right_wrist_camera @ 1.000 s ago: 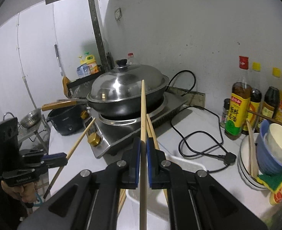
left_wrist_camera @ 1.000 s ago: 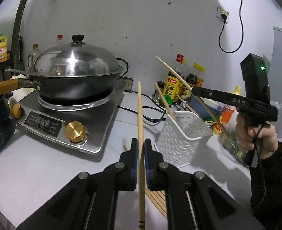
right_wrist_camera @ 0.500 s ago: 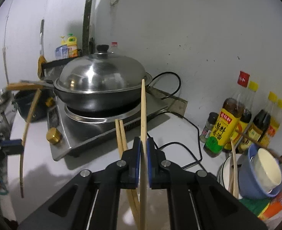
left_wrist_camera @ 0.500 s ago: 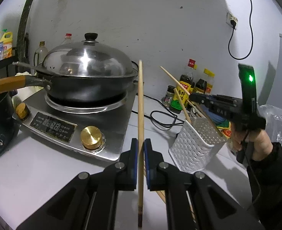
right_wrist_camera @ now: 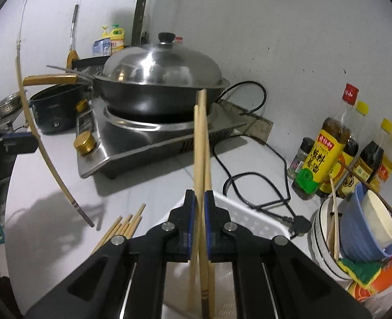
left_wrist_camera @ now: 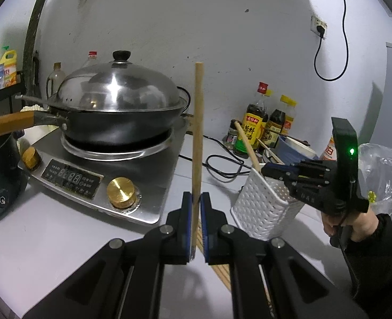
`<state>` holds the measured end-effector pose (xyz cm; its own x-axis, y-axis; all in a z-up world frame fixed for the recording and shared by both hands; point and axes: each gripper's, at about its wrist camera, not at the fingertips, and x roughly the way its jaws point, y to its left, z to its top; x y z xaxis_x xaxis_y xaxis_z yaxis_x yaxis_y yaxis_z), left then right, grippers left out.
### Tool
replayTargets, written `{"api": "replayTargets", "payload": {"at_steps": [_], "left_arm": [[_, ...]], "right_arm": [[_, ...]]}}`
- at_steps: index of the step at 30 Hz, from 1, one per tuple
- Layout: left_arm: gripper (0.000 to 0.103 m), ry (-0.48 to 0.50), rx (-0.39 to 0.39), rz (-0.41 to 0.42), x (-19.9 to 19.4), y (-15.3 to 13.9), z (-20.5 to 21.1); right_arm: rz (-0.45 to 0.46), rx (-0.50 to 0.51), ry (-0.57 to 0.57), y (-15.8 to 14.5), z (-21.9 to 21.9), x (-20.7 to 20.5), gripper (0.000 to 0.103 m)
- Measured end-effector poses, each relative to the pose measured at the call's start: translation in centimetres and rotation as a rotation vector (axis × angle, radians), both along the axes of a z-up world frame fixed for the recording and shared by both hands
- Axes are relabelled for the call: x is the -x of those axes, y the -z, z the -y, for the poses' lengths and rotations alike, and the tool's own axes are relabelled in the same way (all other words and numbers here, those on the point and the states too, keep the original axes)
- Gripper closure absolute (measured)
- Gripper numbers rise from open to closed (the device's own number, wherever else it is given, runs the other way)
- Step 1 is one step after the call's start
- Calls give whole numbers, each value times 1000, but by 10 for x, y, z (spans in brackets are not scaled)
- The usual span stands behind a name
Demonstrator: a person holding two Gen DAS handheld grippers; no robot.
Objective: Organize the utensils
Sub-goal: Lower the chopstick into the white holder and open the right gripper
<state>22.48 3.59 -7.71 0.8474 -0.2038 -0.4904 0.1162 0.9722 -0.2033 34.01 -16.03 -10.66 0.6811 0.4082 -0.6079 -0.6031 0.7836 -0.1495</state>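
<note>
- In our left gripper [left_wrist_camera: 196,212] we hold one chopstick [left_wrist_camera: 197,133] upright, pinched between the blue pads, its blunt top rising far above the fingertips and its lower end poking out just under the pads
- The left fingers are nearly together, with only the stick's width between them
- In our right gripper [right_wrist_camera: 199,212] we pinch a second chopstick [right_wrist_camera: 198,159] the same way; the right fingers sit almost closed around it
- Close against that stick stand two more chopsticks [right_wrist_camera: 207,148], already in the white holder [right_wrist_camera: 251,220] right below the right fingertips
- From the left wrist view the right gripper [left_wrist_camera: 269,169] hangs at the holder's [left_wrist_camera: 265,207] rim, with a chopstick [left_wrist_camera: 247,146] leaning out of it
- Loose chopsticks [right_wrist_camera: 124,226] lie flat on the counter [right_wrist_camera: 148,194] left of the holder, partly hidden by our right fingers
- Farther left on the counter sits the induction cooker [left_wrist_camera: 100,170] with the lidded wok [left_wrist_camera: 116,111] on top
- Sauce bottles [right_wrist_camera: 326,146] stand by the wall, and stacked bowls [right_wrist_camera: 355,234] sit to the holder's right
</note>
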Motion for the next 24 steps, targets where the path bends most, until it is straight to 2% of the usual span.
{"api": "replayTargets", "payload": {"at_steps": [2,4,9,17,19,24], "left_arm": [[98,2,2,9,1,-3,5],[98,2,0,16,1,-7,9],[98,20,-7,47,1,-24,24],[98,65,-30,162,-6,-71,59],[98,78,-30,187,-9,-82,68],[98,109,-45,264,-12,-112,91]], "right_arm": [[-7,-6,8,-1,5,3,96],[-15,-35,16,-4,15,7,86],[-5,-90,31,-16,38,19,73],[14,-141,96,-28,74,37,55],[19,-144,122,-29,83,40,47],[17,-163,153,-27,102,44,47]]}}
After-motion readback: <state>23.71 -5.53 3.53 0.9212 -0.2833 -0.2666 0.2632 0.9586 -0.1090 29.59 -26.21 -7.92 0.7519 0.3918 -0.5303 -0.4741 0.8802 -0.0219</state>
